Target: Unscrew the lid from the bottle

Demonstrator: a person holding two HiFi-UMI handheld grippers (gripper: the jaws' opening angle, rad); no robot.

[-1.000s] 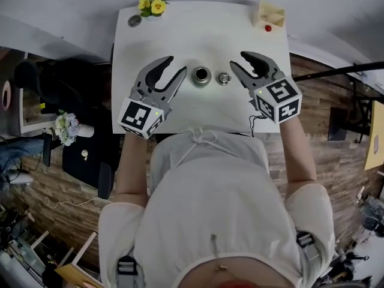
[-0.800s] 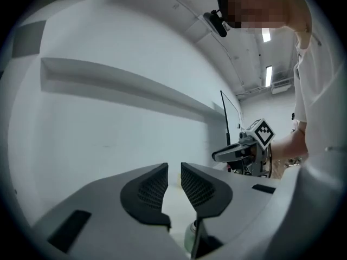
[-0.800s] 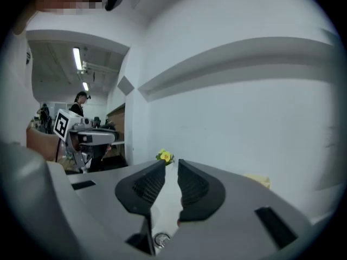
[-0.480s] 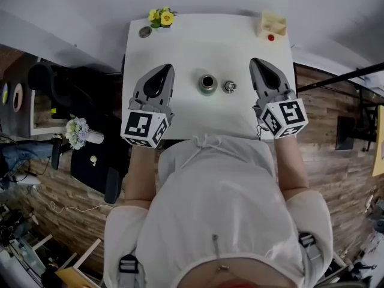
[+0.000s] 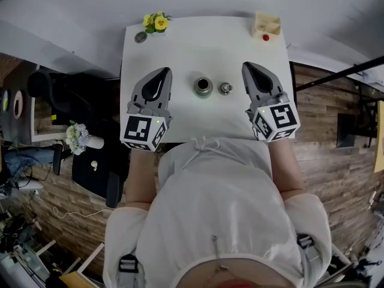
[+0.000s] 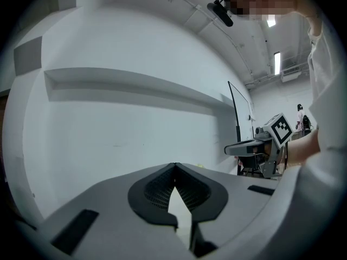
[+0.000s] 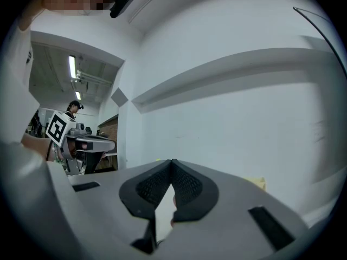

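In the head view a small metal bottle (image 5: 203,86) stands open-mouthed at the middle of the white table (image 5: 180,47). Its lid (image 5: 225,88) lies on the table just to the bottle's right, apart from it. My left gripper (image 5: 164,71) hovers to the left of the bottle, shut and empty. My right gripper (image 5: 248,66) hovers to the right of the lid, also shut and empty. In the left gripper view the jaws (image 6: 174,166) meet at the tips and face a bare white wall. The right gripper view shows its tips (image 7: 172,161) together too. Neither gripper view shows the bottle or lid.
Yellow flowers (image 5: 155,21) and a small round grey object (image 5: 140,37) sit at the table's far left corner. A pale yellow box (image 5: 267,24) and a red item (image 5: 266,38) are at the far right corner. A black chair (image 5: 54,92) stands left of the table.
Both grippers stood open beside the bottle and lid a second ago; their jaws have since shut on nothing. Both hands drew outward and up from the bottle and lid, which stay put.
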